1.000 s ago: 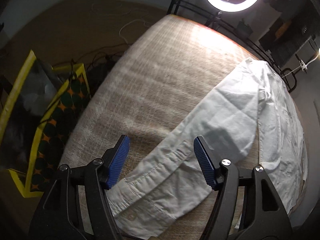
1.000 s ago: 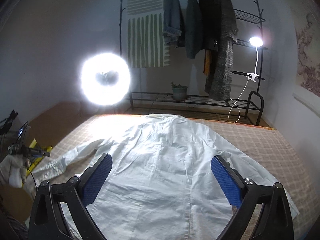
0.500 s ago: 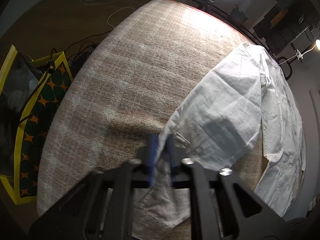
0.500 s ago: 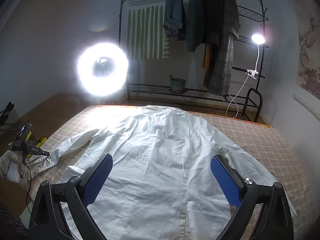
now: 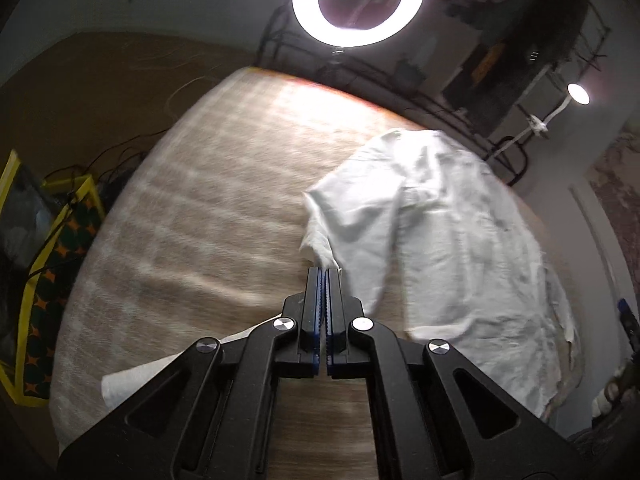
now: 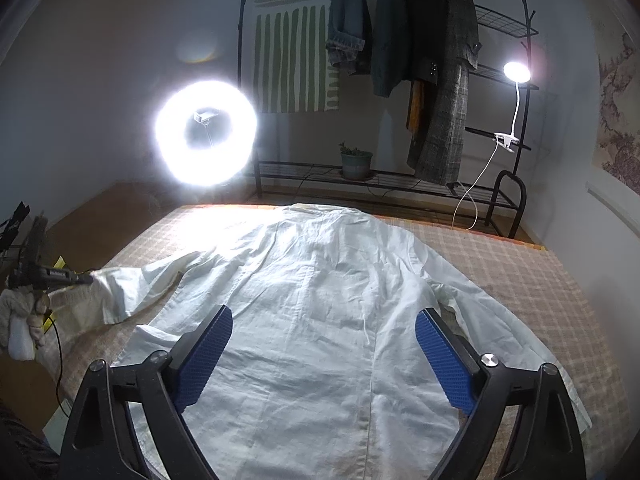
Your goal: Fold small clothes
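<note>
White shirt [image 6: 320, 320] on checked mat [image 6: 520, 272]; left hand-held gripper [image 5: 323, 276] pinches its sleeve [image 5: 320, 248].

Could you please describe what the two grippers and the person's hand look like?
Both the left gripper and the right gripper have black angular frames with silver screws and blue textured pads. In the right view, the hand wears a white glove, with a thin black cable beside it.

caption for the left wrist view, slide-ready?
Left claw shut on the white shirt sleeve, lifting it off the checked mat under the ring light.
</note>
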